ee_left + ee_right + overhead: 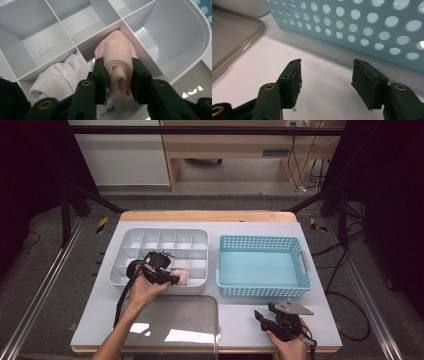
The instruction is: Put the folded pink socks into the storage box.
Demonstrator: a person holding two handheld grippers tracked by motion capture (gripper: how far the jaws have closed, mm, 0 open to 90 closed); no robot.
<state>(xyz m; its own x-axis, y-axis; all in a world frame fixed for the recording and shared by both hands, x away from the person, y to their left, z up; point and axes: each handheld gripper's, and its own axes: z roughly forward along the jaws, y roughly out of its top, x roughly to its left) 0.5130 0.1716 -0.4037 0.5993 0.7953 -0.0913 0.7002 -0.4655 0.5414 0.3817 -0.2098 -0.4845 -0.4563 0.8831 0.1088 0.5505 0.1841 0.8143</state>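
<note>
On the worktop (310, 325), in a near-edge compartment of the white divided tray (116, 279), a rolled pink cloth (117, 67) is clamped by the left gripper (118, 82). The roll could be snagged on the divider or unrolled. The right gripper (325, 80) is held open, empty.

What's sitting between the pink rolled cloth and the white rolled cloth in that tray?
A thin white divider wall of the tray separates them. In the left gripper view the pink cloth, clamped by the left gripper, fills one compartment and the white cloth the neighbouring one.
</note>
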